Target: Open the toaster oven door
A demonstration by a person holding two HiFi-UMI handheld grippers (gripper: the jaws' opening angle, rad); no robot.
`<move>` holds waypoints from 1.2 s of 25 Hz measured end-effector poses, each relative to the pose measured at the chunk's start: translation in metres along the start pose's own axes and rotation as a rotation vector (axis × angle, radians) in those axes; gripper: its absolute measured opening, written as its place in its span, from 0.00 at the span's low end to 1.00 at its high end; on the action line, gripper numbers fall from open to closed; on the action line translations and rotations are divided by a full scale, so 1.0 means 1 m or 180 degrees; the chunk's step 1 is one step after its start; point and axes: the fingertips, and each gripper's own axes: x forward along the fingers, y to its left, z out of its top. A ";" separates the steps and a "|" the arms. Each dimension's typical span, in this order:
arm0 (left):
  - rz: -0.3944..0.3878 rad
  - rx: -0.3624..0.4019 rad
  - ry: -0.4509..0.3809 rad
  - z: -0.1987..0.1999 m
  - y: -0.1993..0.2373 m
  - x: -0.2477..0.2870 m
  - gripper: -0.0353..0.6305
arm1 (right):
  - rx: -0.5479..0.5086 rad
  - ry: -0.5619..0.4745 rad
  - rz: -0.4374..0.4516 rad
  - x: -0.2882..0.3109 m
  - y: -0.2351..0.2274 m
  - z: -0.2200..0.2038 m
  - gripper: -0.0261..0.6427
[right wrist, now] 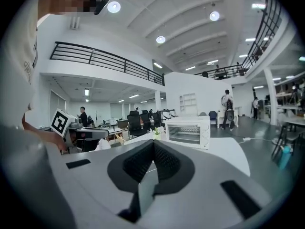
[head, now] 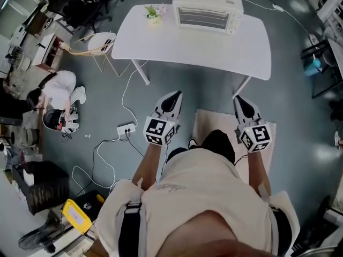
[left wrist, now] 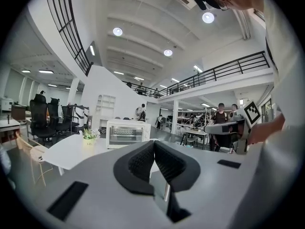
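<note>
While the toaster oven point(head: 208, 8) is sitting with its door shut at the far side of the white desk point(head: 214, 50), near a small potted plant point(head: 154, 13), the person is standing well back from it. The task is therefore judged to be at its very start, the approach. The left tool point(head: 174, 95) and the right tool point(head: 238, 99) are hanging in front of the body, well apart from the oven. Each is showing its jaws closed tip to tip on nothing. The next move is likely calling for stepping in, parting one pair of jaws and bringing them to the door's handle. That handle is proving too small to make out in any view. Which way the door hinges cannot be told, and the person's own torso is covering the lower head view.
</note>
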 end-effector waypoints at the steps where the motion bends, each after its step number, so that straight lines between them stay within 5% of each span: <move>1: 0.0006 -0.0029 0.0016 -0.004 0.002 0.000 0.08 | 0.0009 0.0036 -0.0011 0.000 0.000 -0.003 0.05; 16: 0.0248 -0.0200 0.0220 -0.032 0.053 0.021 0.08 | 0.0079 0.0294 0.0055 0.062 -0.033 -0.023 0.05; 30: 0.0104 0.0186 0.0411 0.009 0.110 0.198 0.08 | 0.0248 0.0254 0.0183 0.202 -0.148 -0.010 0.05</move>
